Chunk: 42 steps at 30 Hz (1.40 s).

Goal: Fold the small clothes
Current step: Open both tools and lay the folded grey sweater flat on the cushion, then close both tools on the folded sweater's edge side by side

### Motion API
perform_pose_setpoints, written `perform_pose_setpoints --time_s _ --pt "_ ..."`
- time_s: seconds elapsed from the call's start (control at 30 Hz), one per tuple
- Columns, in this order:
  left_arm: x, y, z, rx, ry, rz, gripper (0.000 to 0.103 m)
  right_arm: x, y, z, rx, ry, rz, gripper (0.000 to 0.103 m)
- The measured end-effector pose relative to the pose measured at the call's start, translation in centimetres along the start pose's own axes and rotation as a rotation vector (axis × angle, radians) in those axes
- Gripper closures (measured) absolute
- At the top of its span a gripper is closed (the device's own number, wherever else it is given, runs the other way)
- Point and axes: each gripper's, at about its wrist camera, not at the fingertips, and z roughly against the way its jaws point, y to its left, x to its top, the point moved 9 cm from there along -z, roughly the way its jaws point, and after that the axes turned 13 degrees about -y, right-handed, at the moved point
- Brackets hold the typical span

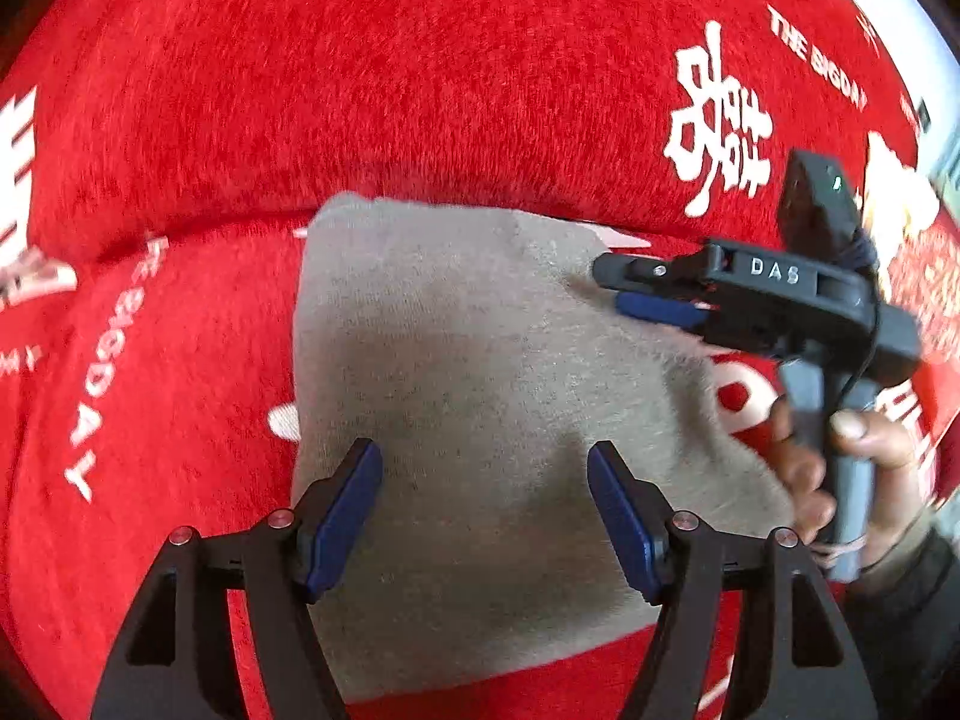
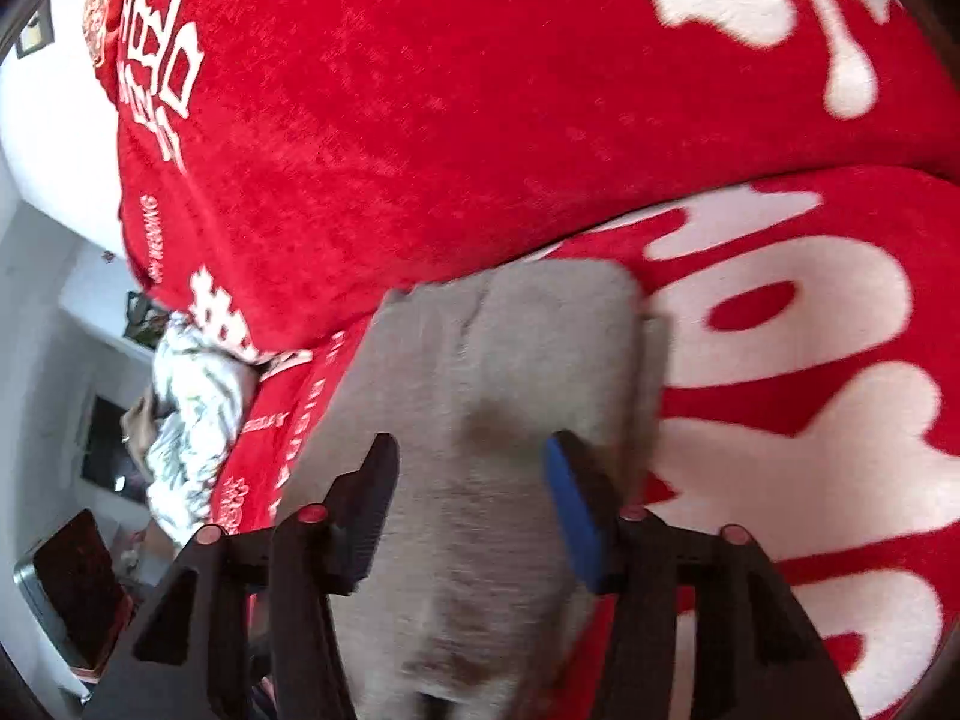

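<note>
Hovering over the grey cloth (image 1: 456, 372), the left gripper (image 1: 485, 516) points steeply down, jaws wide and empty. The right gripper (image 1: 624, 294) reaches in from the right, a hand (image 1: 840, 468) on its handle, jaws apart and empty. The cloth lies folded on the red blanket (image 1: 360, 90).

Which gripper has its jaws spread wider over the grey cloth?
The left gripper; its blue pads stand farther apart above the grey cloth than the right gripper.
</note>
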Motion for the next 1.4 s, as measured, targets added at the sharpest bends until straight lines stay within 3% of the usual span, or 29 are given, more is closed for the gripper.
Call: perform_pose_setpoints --time_s 0.07,0.13,0.2,0.33,0.5,0.63,0.77,0.9,0.97,1.07,1.2,1.4 --pt "0.5 -0.9 1.0 0.001 -0.026 -0.028 0.030 0.0 0.4 1.0 -0.068 -0.009 0.089 0.047" --pt "1.3 -1.1 2.3 -0.029 -0.072 -0.007 0.030 -0.3 1.4 2.4 -0.076 -0.019 0.143 0.046" --pt "1.6 -0.5 3.2 -0.012 -0.093 -0.006 0.030 -0.8 3.3 4.5 -0.013 -0.038 0.181 0.046" --pt "1.0 1.2 3.8 0.051 -0.091 -0.028 0.030 -3.2 7.0 7.5 0.120 -0.043 0.234 0.035" --pt "-0.8 3.6 3.1 0.102 -0.053 -0.010 0.030 -7.8 9.0 8.1 0.189 0.019 0.281 0.035" --pt "-2.3 4.7 2.3 0.115 -0.023 -0.003 0.030 -10.7 6.4 6.6 0.076 0.076 0.284 0.035" --pt "-3.2 5.2 2.2 0.110 -0.004 -0.002 0.030 -10.7 5.0 8.2 0.090 0.026 0.220 0.036" --pt "-3.2 5.3 2.8 0.116 -0.005 -0.022 0.030 -10.7 4.8 9.7 0.054 0.015 0.237 0.033" --pt "-2.7 5.1 3.4 0.112 -0.025 -0.032 0.030 -10.2 4.4 10.9 -0.021 -0.004 0.263 0.022" --pt "-1.6 4.9 3.4 0.070 -0.041 -0.021 0.030 -8.5 4.8 12.0 -0.035 -0.063 0.257 0.019" --pt "-0.5 5.2 2.0 0.093 -0.035 -0.030 0.030 -5.6 3.8 11.5 -0.090 -0.100 0.210 0.019" --pt "0.4 5.4 0.1 0.076 -0.019 0.003 0.030 -3.8 2.8 8.3 -0.138 -0.077 0.146 0.019"
